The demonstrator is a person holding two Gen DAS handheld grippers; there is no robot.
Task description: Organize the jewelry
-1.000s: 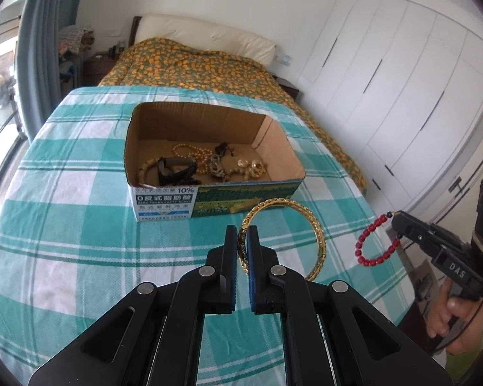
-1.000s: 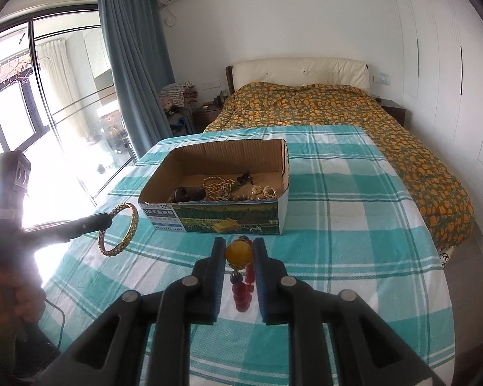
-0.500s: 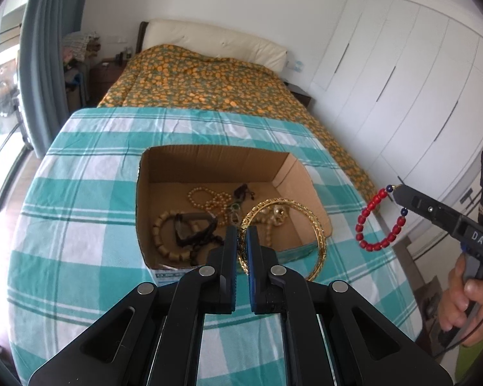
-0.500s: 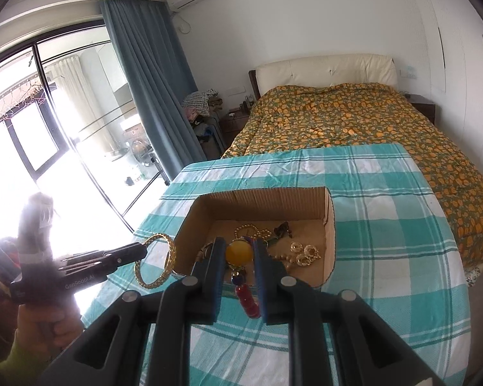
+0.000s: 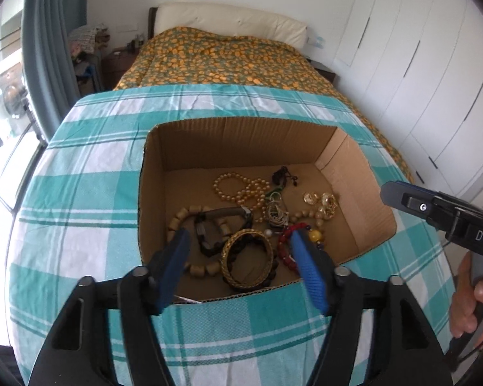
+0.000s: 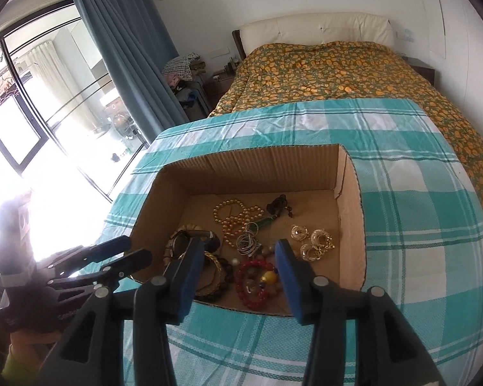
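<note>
An open cardboard box (image 5: 238, 141) (image 6: 241, 167) sits on the checked tablecloth and holds several pieces of jewelry. My left gripper (image 5: 238, 241) is open above the box's near edge, and the gold bangle (image 5: 246, 259) (image 6: 211, 265) lies in the box below it. My right gripper (image 6: 238, 251) is open above the box, and the red bead bracelet with a yellow bead (image 6: 254, 281) (image 5: 288, 251) lies below it. Pearl beads (image 5: 241, 189), wooden beads (image 5: 190, 214), a dark watch (image 5: 222, 222) and gold earrings (image 6: 312, 241) also lie inside.
The table with the teal checked cloth (image 5: 80, 193) stands before a bed with an orange patterned cover (image 5: 222, 54). White wardrobes (image 5: 418, 48) are on the right. A blue curtain and window (image 6: 48, 96) are on the left.
Both grippers moved over the box and opened. The gold bangle dropped from the left gripper and the red bracelet from the right gripper into the box.
</note>
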